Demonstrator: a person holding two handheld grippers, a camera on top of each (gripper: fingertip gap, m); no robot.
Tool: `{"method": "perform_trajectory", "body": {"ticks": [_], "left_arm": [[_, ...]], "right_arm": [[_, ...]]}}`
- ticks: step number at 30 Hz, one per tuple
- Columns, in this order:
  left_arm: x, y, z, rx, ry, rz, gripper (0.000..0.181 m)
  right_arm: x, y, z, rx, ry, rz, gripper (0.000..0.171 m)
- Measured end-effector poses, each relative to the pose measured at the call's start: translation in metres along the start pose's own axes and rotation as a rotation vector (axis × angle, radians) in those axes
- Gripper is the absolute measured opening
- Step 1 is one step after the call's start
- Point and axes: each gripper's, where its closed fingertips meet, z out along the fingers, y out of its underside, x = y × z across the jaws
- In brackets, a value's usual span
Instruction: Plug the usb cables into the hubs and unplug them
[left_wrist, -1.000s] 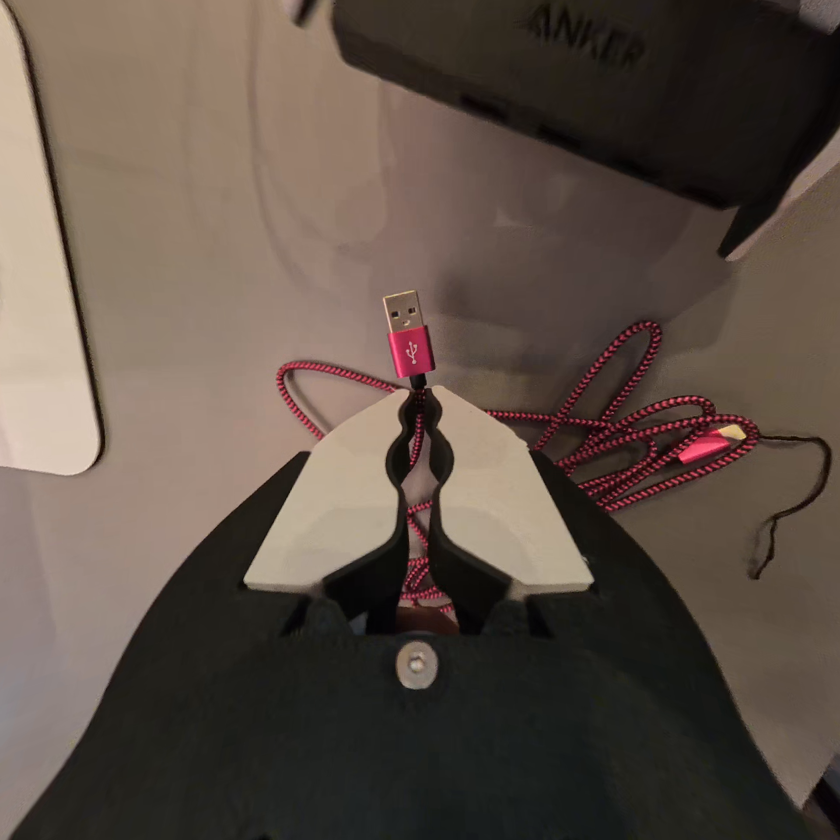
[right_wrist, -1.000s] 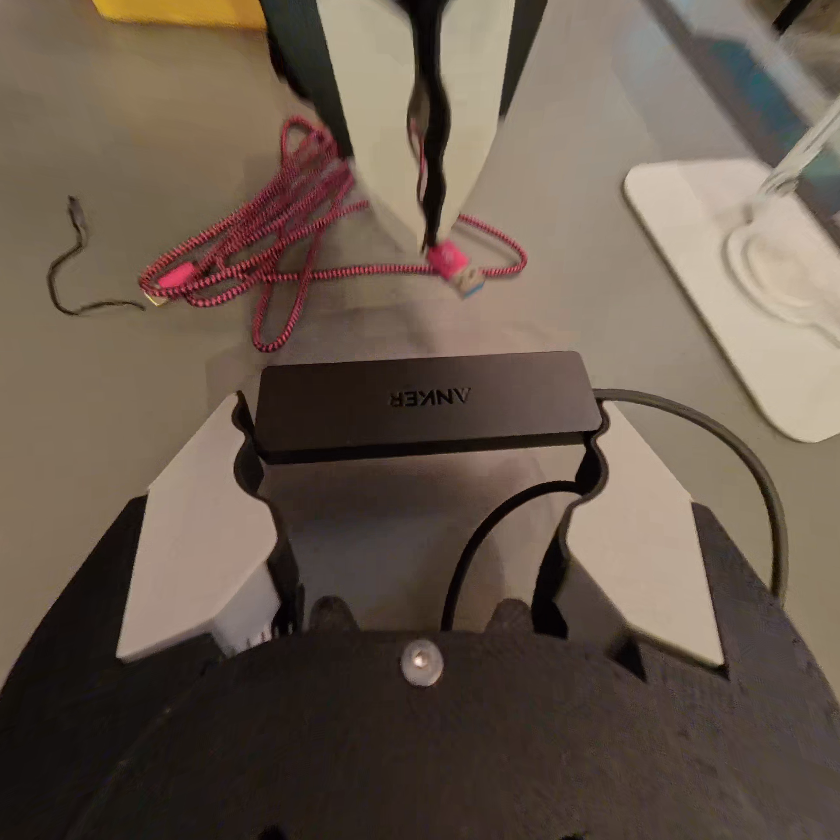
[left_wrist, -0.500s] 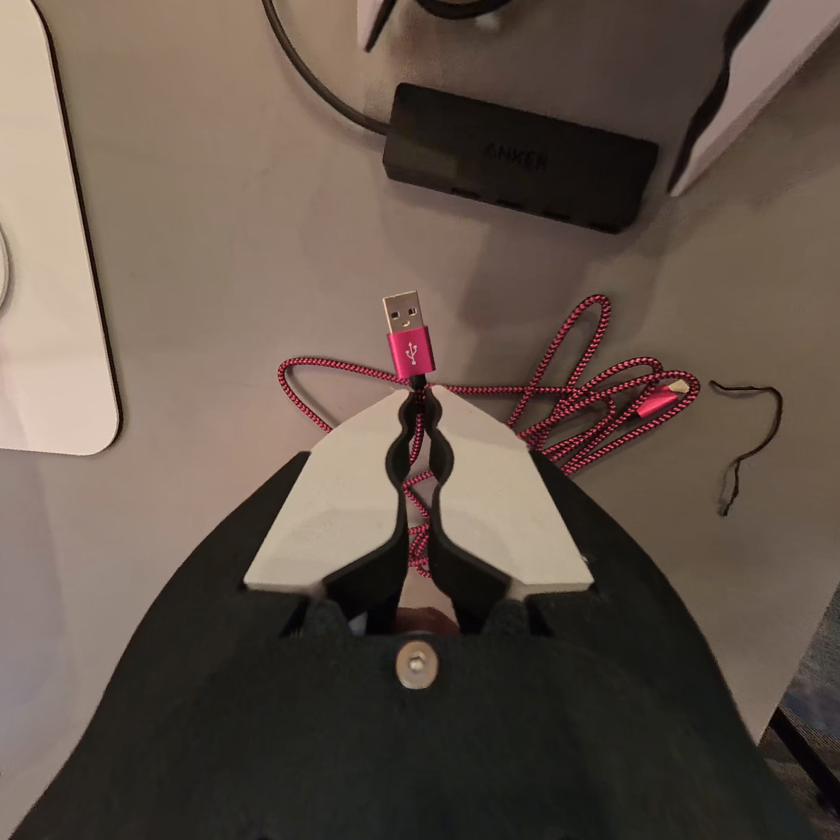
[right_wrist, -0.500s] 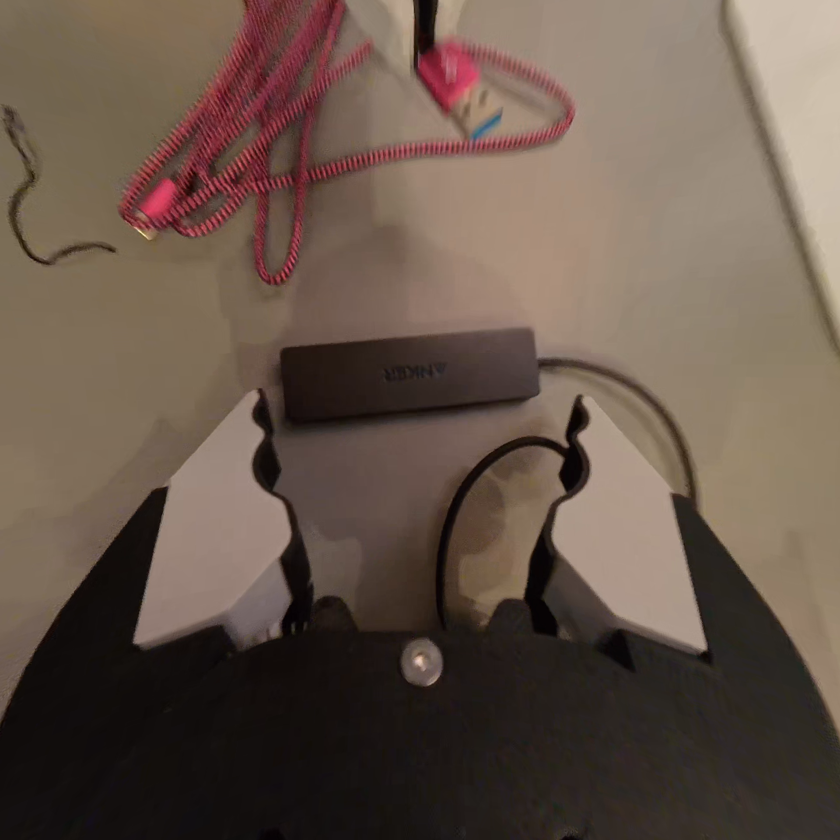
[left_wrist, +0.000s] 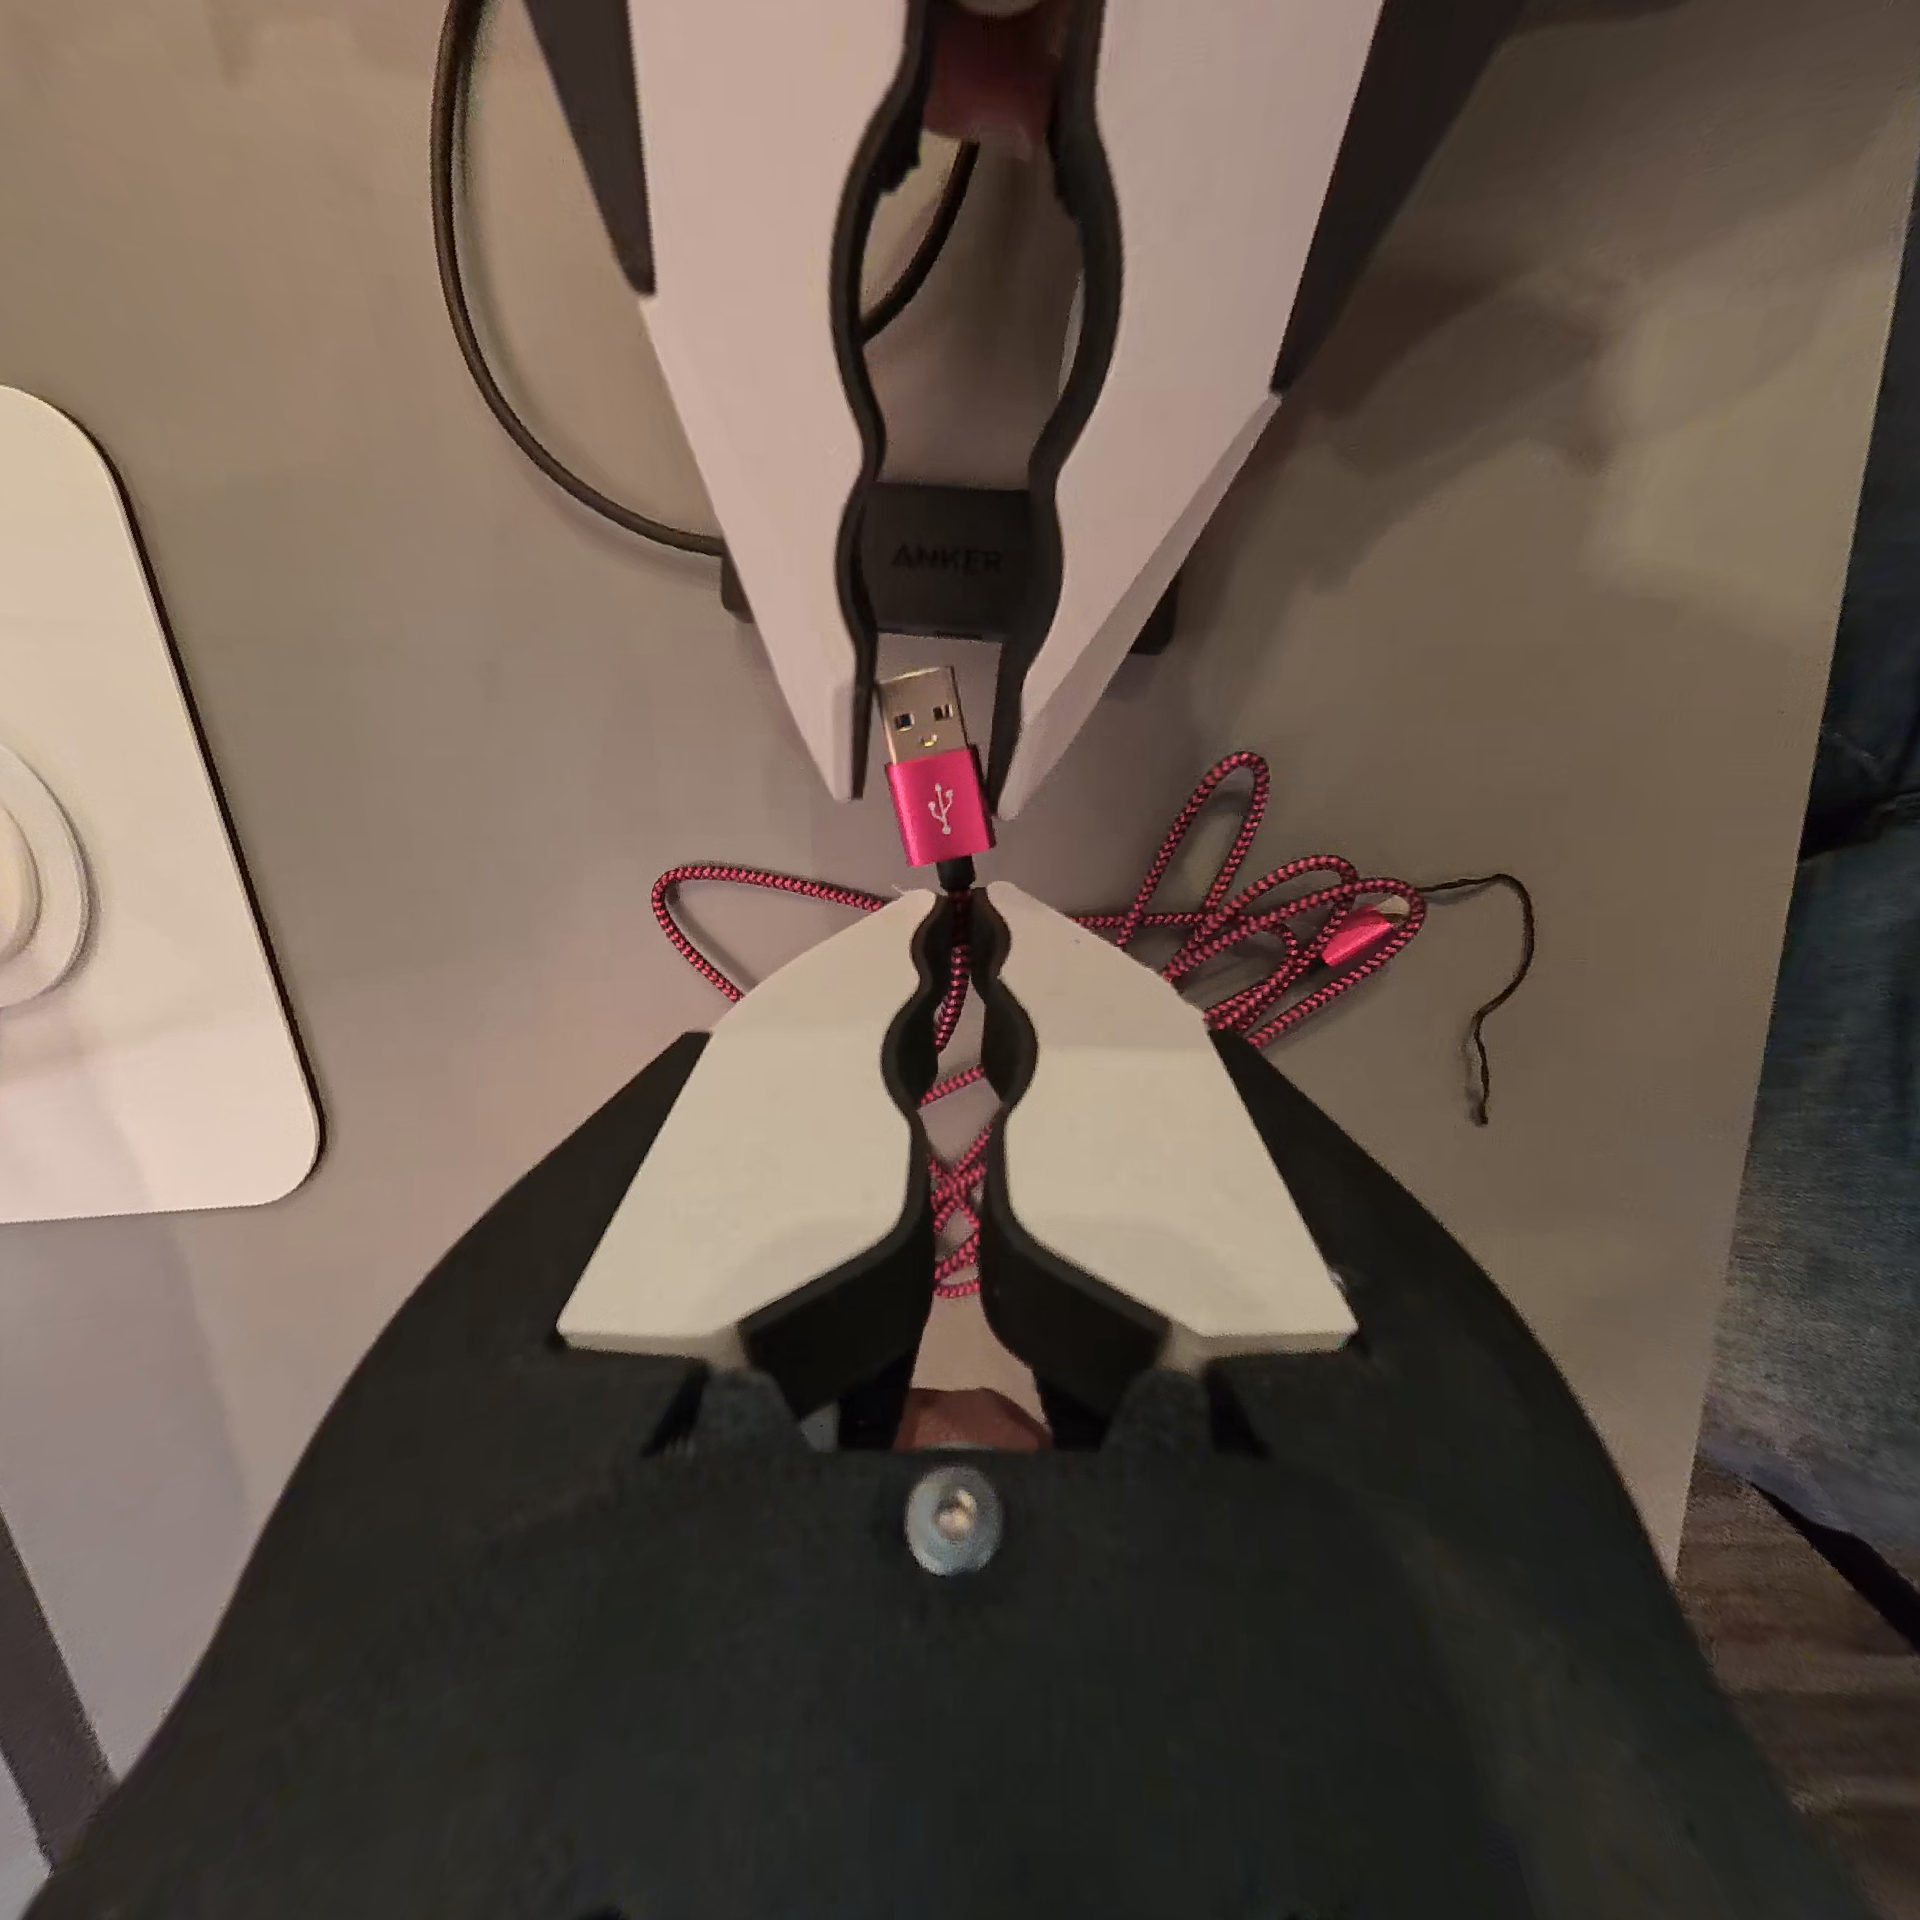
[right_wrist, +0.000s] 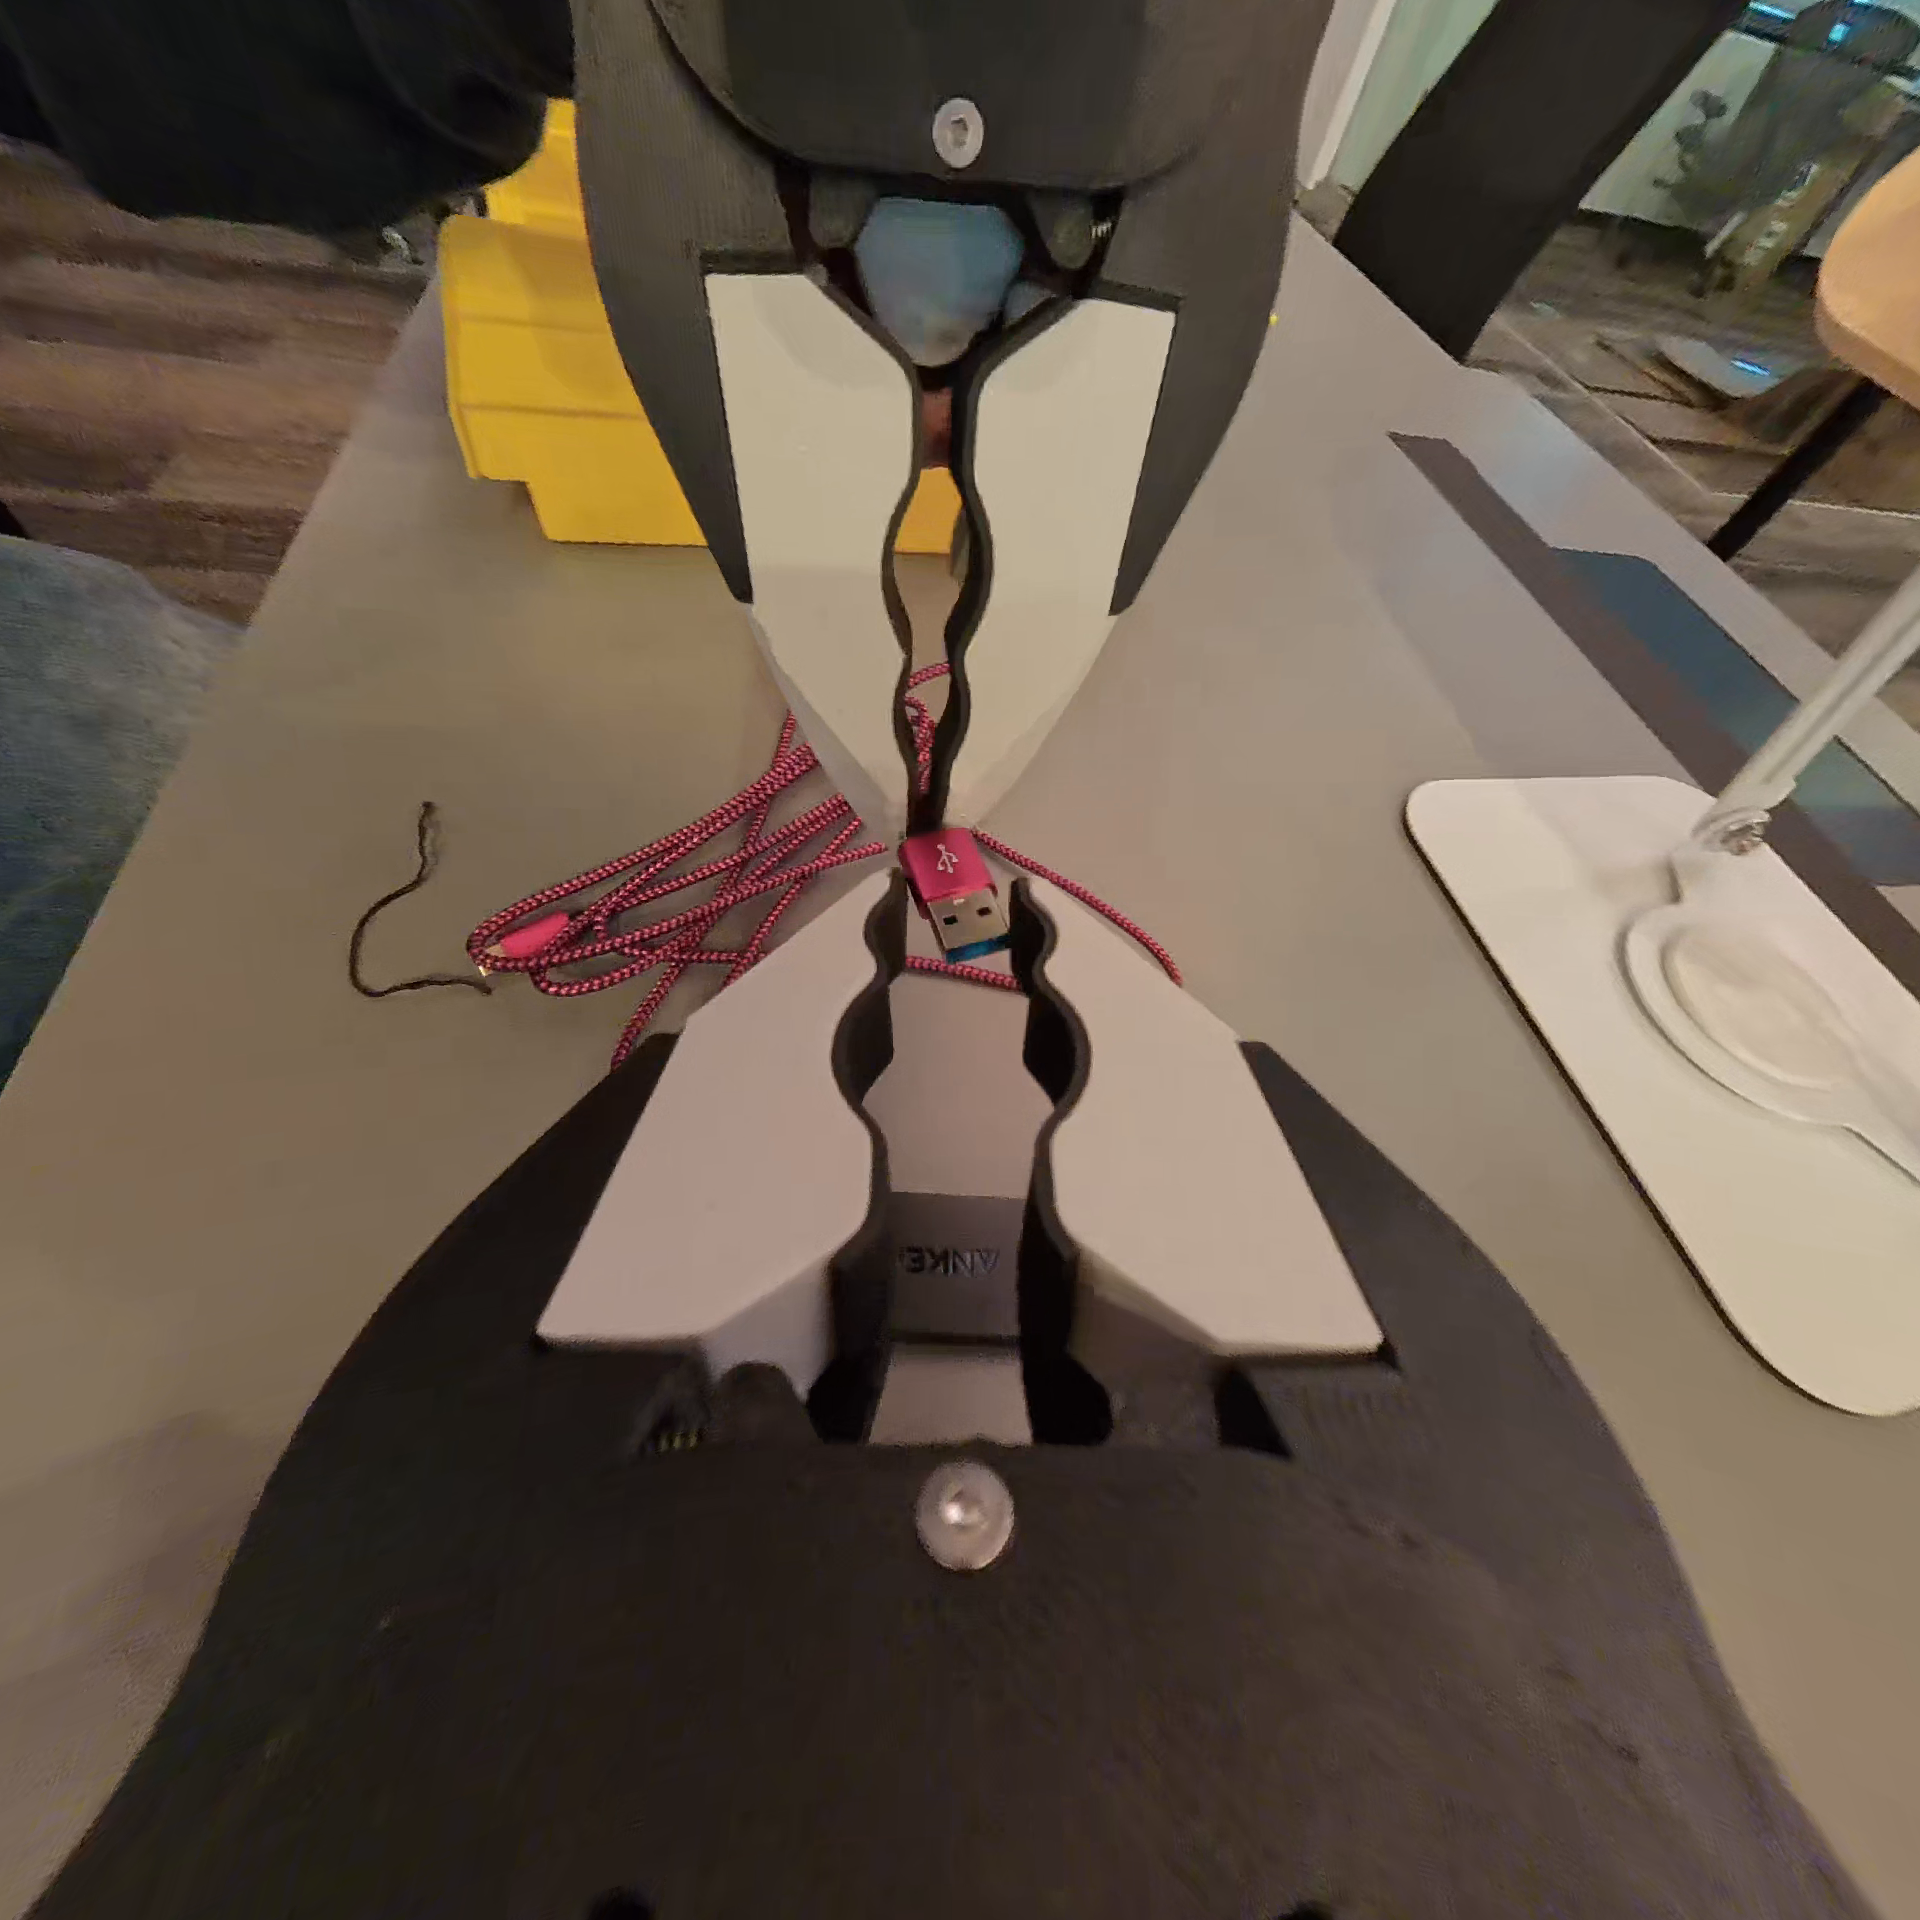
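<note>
My left gripper (left_wrist: 951, 888) is shut on the pink braided cable (left_wrist: 1247, 935) just behind its USB plug (left_wrist: 932, 774). The plug points at the black hub (left_wrist: 945, 561) and stops a little short of its ports. My right gripper (left_wrist: 925, 810) comes from the far side; its fingers (left_wrist: 769, 520) lie over the hub with a narrow gap between them, holding nothing. The plug's metal tip sits between the fingertips. In the right wrist view the hub (right_wrist: 951, 1268) shows in my right gripper's (right_wrist: 956, 888) finger gap, facing the plug (right_wrist: 951, 894) and my left gripper (right_wrist: 928, 821).
The cable's loose coil (right_wrist: 675, 914) and its small pink end (right_wrist: 530, 940) lie on the grey table (right_wrist: 312, 1039), beside a black thread (right_wrist: 395, 935). A white lamp base (right_wrist: 1662, 1039) and a yellow box (right_wrist: 540, 395) stand nearby. The hub's black lead (left_wrist: 468, 312) loops away. My two grippers' fingertips are within a few centimetres of each other.
My right gripper let the hub down onto the table, then lay over it with fingers narrowed from wide open. My left gripper brought the plug up close to the hub.
</note>
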Motion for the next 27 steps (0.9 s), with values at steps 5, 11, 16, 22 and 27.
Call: {"method": "perform_trajectory", "body": {"ticks": [5, 11, 16, 22, 27], "left_arm": [[-0.008, -0.006, -0.004, 0.039, -0.057, 0.021, 0.008], [-0.021, -0.047, -0.032, 0.434, -0.112, -0.192, 0.031], [-0.020, -0.073, -0.054, 0.703, -0.111, -0.372, 0.029], [-0.018, -0.080, -0.054, 0.950, -0.009, -0.475, 0.023], [-0.015, -0.085, -0.054, 1.015, 0.005, -0.449, 0.028]], "right_arm": [[0.002, -0.005, -0.006, 0.085, -0.020, 0.064, 0.012], [0.018, -0.025, -0.037, 0.373, -0.056, 0.246, 0.012], [0.018, -0.039, -0.054, 0.517, -0.123, 0.280, 0.012], [0.017, -0.044, -0.062, 0.582, -0.153, 0.295, 0.012], [0.013, -0.046, -0.063, 0.600, -0.182, 0.293, 0.012]]}}
